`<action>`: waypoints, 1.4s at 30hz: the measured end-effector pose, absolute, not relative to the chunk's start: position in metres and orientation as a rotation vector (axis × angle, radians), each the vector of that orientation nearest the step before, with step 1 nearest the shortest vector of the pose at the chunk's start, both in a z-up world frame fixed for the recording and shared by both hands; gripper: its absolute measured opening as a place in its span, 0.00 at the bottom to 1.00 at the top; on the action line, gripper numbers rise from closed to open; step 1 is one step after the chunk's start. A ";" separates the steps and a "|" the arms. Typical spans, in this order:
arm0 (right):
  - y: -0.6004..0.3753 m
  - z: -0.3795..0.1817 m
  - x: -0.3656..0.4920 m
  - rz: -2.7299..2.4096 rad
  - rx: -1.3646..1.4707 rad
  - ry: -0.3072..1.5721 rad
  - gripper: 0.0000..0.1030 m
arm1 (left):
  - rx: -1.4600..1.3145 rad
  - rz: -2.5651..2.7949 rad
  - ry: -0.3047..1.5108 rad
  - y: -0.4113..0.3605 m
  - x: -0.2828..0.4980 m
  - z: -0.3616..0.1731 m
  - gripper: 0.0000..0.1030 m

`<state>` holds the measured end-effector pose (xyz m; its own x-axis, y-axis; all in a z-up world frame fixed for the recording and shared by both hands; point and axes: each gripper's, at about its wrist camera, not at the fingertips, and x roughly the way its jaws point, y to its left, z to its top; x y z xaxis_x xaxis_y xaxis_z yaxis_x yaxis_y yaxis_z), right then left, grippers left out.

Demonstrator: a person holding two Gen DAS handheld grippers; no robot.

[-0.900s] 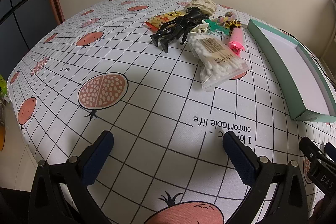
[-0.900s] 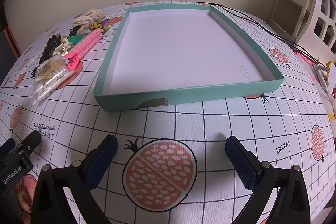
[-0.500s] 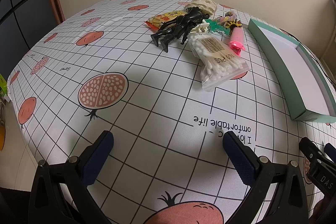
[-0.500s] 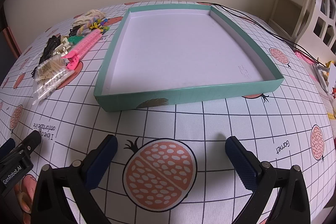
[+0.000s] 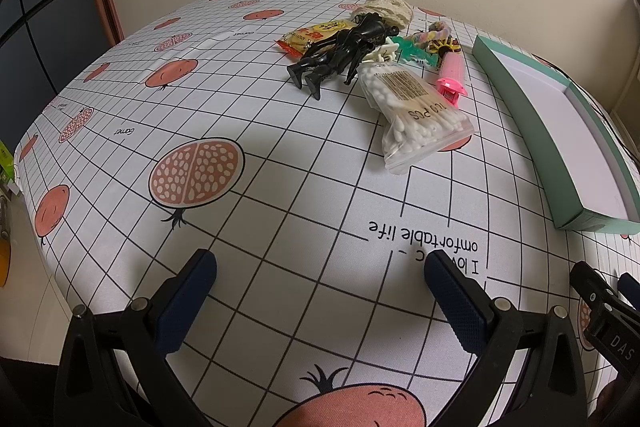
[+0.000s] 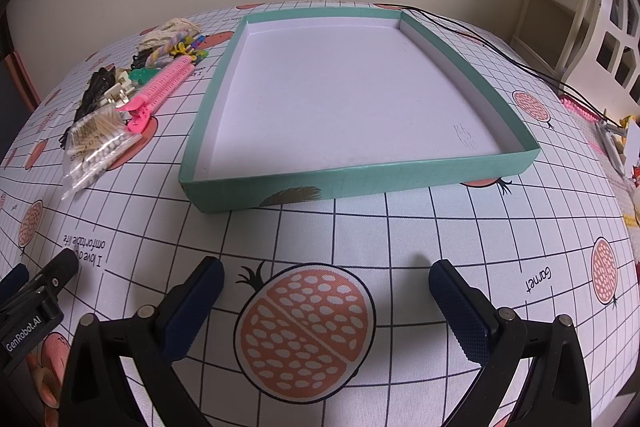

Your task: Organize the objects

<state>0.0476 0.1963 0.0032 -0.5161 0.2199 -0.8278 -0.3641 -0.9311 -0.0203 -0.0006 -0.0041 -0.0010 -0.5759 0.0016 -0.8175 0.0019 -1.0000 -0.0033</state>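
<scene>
A heap of small items lies on the pomegranate-print tablecloth: a bag of cotton swabs [image 5: 416,115] [image 6: 94,143], a black toy figure [image 5: 340,53] [image 6: 94,93], a pink comb-like clip [image 5: 451,75] [image 6: 160,93], a snack packet [image 5: 314,35], a green piece [image 5: 412,49] and a beige cloth [image 5: 386,11] [image 6: 172,29]. To their right stands a shallow teal box [image 6: 356,183] [image 5: 532,131] with a bare white floor. My left gripper [image 5: 318,277] hovers open near the front edge, well short of the heap. My right gripper [image 6: 326,283] is open in front of the box, holding nothing.
Black cables [image 6: 500,47] run off the table's far right past a white shelf unit [image 6: 580,15]. A beige wall is close behind the table. Each view catches the other gripper's tip at its edge. More clutter [image 6: 624,139] sits at the right rim.
</scene>
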 end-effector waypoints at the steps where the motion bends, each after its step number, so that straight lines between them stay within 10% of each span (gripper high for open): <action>1: 0.196 0.003 0.048 2.466 -1.315 0.222 1.00 | 1.446 -2.788 0.006 -0.004 -0.001 -0.001 1.00; 42: 0.206 0.003 0.041 2.466 -1.371 0.216 1.00 | 1.477 -2.774 0.004 -0.002 0.002 -0.001 1.00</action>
